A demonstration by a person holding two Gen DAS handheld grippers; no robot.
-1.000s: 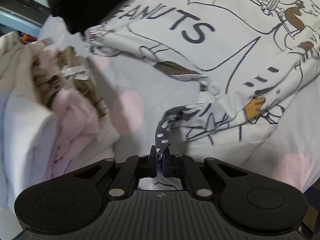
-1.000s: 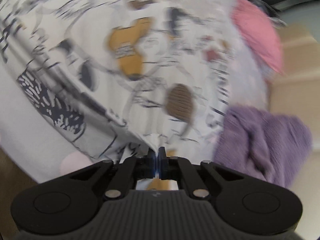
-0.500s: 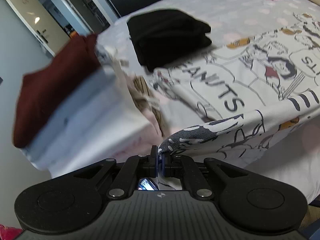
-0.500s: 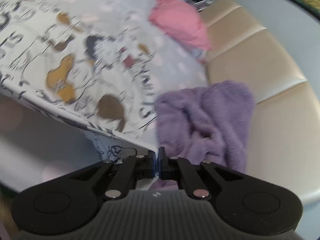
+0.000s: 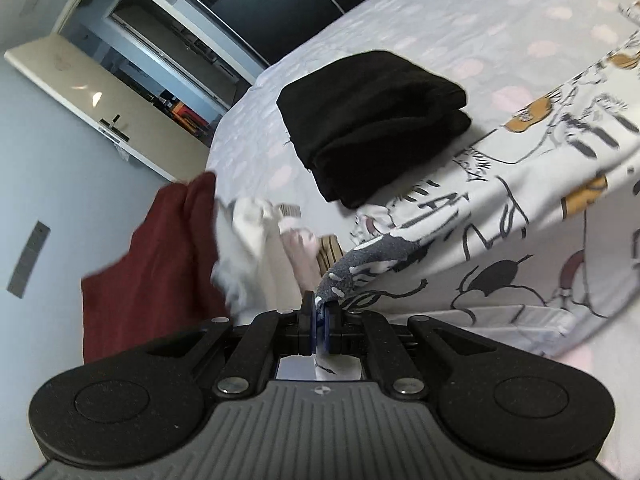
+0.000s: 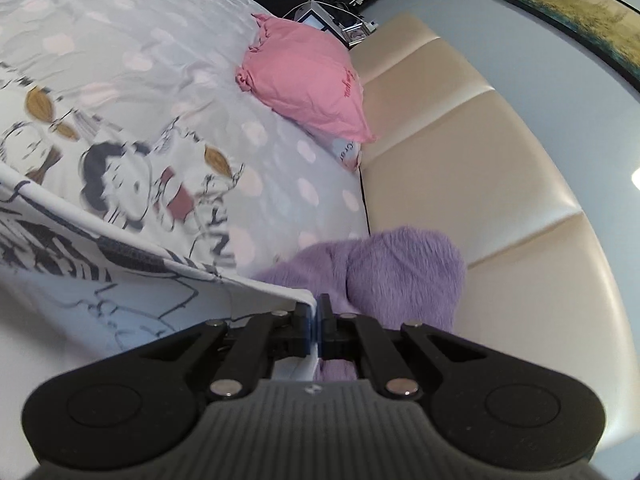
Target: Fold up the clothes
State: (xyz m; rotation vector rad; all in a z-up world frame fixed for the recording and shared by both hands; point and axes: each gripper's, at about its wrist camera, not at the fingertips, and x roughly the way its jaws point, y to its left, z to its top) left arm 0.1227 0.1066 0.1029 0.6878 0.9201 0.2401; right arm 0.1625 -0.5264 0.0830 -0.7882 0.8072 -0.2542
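Observation:
A white cartoon-print garment (image 5: pixel 532 216) with dark lettering hangs raised over the bed, stretched between both grippers. My left gripper (image 5: pixel 319 316) is shut on a grey spotted corner of it at the bottom centre of the left wrist view. In the right wrist view the same printed garment (image 6: pixel 120 184) slopes down from the left, and my right gripper (image 6: pixel 316 316) is shut on its white hem corner. The cloth's underside shows pale below the raised edge.
A folded black garment (image 5: pixel 372 120) lies on the dotted bedsheet (image 5: pixel 460 20). A dark red cloth (image 5: pixel 156 276) and a pale pile (image 5: pixel 256 248) sit left. A purple fuzzy garment (image 6: pixel 384 272), a pink pillow (image 6: pixel 308 80) and a cream headboard (image 6: pixel 480 184) are on the right.
Both grippers rose and tilted up with the garment's corners, lifting its near edge off the bed. The black garment, pillow and headboard came into fuller view.

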